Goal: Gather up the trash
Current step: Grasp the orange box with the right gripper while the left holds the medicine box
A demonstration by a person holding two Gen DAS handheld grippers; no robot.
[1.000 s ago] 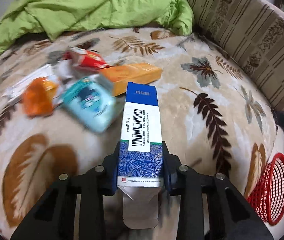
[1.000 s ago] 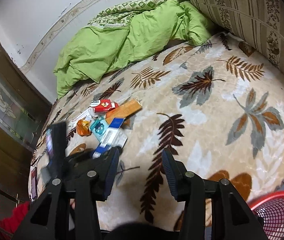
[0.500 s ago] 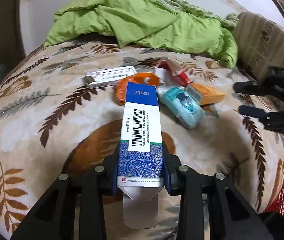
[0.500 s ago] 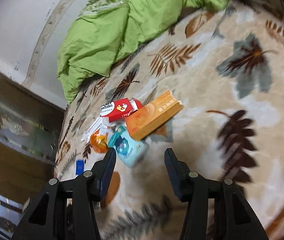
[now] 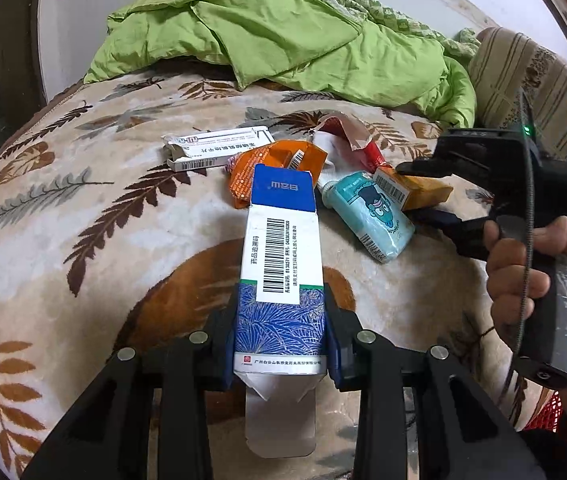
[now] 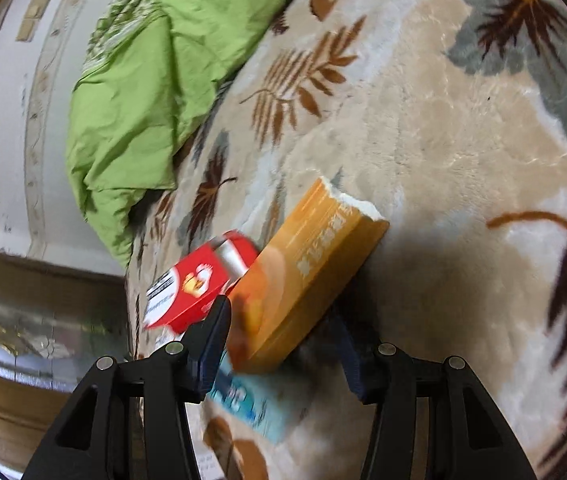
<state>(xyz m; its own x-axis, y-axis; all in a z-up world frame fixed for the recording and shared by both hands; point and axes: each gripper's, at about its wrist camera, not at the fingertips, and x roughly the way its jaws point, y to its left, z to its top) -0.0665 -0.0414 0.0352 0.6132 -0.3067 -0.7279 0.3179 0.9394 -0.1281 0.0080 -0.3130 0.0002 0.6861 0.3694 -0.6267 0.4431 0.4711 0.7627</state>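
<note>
Your left tool grips a carton; your right tool straddles the orange box, not closed.

Left wrist view: your left tool (image 5: 281, 344) is clamped on the blue-and-white carton (image 5: 281, 264) above the bed (image 5: 55, 240); beyond it lie a white box (image 5: 219, 151), orange packet (image 5: 271, 168), teal pack (image 5: 371, 212). Your right tool (image 5: 415, 190) reaches in from the right.
Right wrist view: your right tool (image 6: 283, 354) stands wide open around the near end of the orange box (image 6: 307, 276); red packet (image 6: 199, 284) to its left.

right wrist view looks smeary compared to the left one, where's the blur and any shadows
Right wrist view: motion blur smears the red carton and pale blue packet; the open right gripper casts a dark shadow beside the orange cardboard box. Left wrist view: sharp, the blue-and-white medicine box barcode readable, only fisheye bending at the edges.
</note>
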